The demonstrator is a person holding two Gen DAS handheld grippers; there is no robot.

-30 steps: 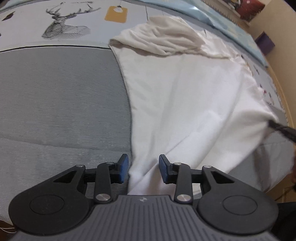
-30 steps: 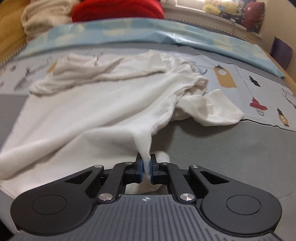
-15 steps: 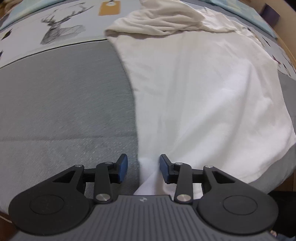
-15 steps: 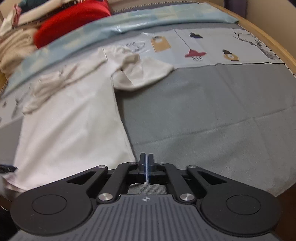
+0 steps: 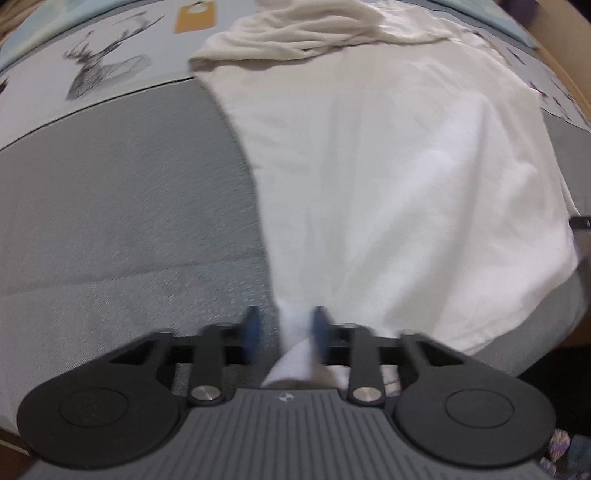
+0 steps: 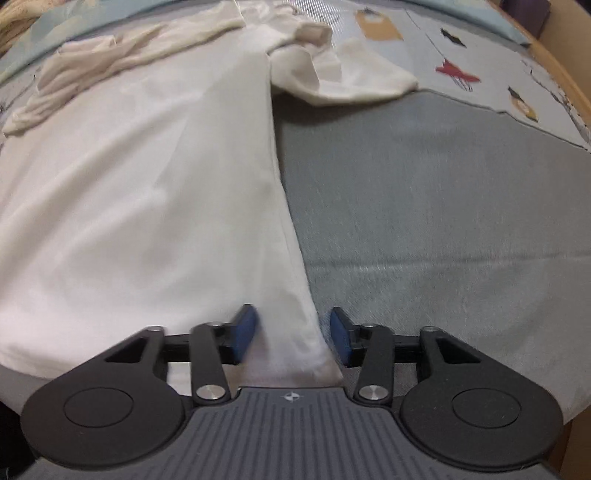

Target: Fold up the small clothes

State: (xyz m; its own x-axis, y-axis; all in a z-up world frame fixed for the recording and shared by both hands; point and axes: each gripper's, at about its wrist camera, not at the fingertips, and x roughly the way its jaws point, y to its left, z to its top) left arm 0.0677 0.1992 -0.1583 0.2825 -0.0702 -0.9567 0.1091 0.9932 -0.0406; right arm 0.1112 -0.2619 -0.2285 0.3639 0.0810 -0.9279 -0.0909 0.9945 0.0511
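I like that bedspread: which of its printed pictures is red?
The lamp-like shape, just right of the orange tag. The deer is grey.

A shirt point(image 5: 388, 177) lies spread on the bedcover point(image 5: 122, 206), its bunched sleeves point(image 6: 332, 70) at twelve o'clock, its hem corners between both grippers' fingers.

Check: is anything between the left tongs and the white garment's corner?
Nothing visible. A corner of the white garment sits between the left tongs, whose jaws are closing on it; only grey bedding lies alongside.
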